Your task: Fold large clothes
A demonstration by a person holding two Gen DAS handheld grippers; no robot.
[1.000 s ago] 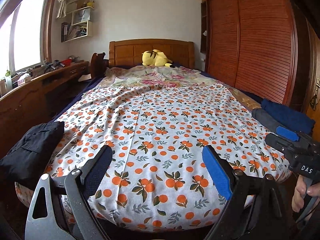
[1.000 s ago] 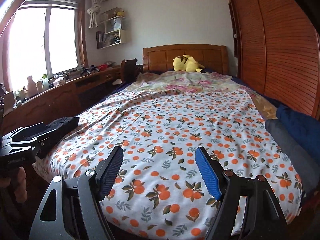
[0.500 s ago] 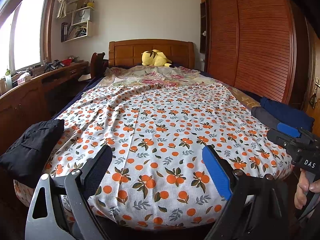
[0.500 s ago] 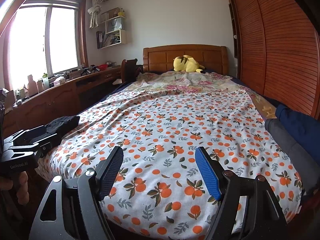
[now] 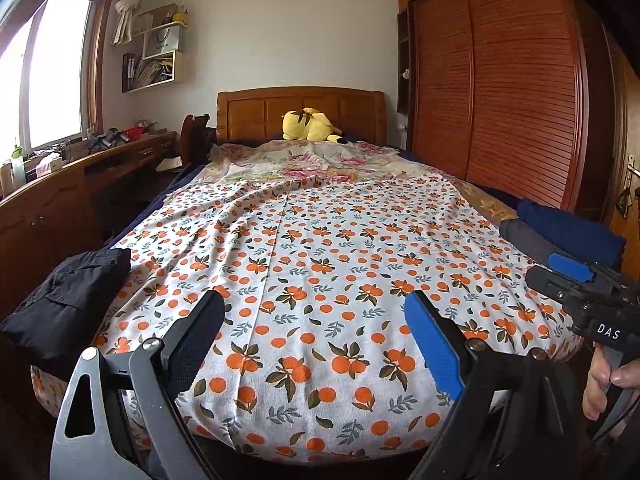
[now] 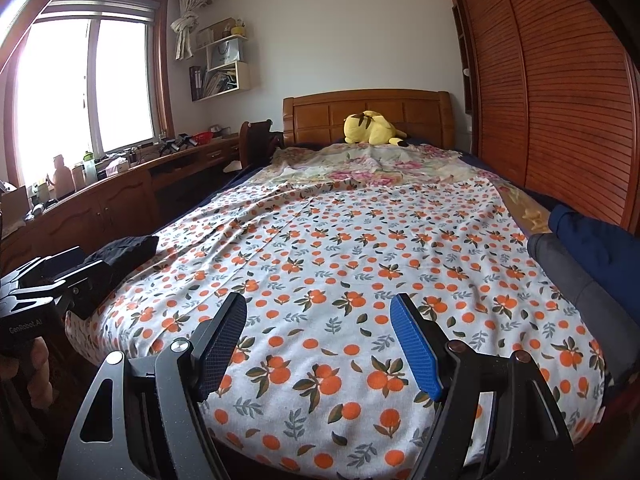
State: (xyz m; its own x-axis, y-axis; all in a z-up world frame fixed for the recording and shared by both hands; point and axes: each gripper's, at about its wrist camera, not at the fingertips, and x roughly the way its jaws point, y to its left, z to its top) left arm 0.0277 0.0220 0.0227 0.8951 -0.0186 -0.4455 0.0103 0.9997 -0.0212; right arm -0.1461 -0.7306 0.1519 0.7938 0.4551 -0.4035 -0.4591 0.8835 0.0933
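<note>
A large white cloth printed with oranges (image 5: 320,256) (image 6: 360,256) lies spread flat over the bed. My left gripper (image 5: 316,312) hovers open at the foot of the bed, over the cloth's near edge, nothing between its fingers. My right gripper (image 6: 318,316) is open too, further right along the same edge and empty. Each gripper shows at the side of the other's view, held by a hand (image 5: 604,376) (image 6: 36,364). A folded black garment (image 5: 68,300) (image 6: 128,250) sits at the bed's left front corner. Folded grey (image 5: 528,240) (image 6: 568,268) and navy (image 5: 572,228) (image 6: 592,236) garments lie at the right edge.
A yellow plush toy (image 5: 308,124) rests by the wooden headboard (image 5: 300,108), on a floral sheet (image 5: 312,160). A long wooden desk (image 6: 120,200) with clutter runs under the window on the left. Slatted wardrobe doors (image 5: 500,92) line the right wall.
Both views have pulled back slightly from the bed, so a little more of the cloth's hanging front edge shows. Both grippers stay open and the cloth has not moved.
</note>
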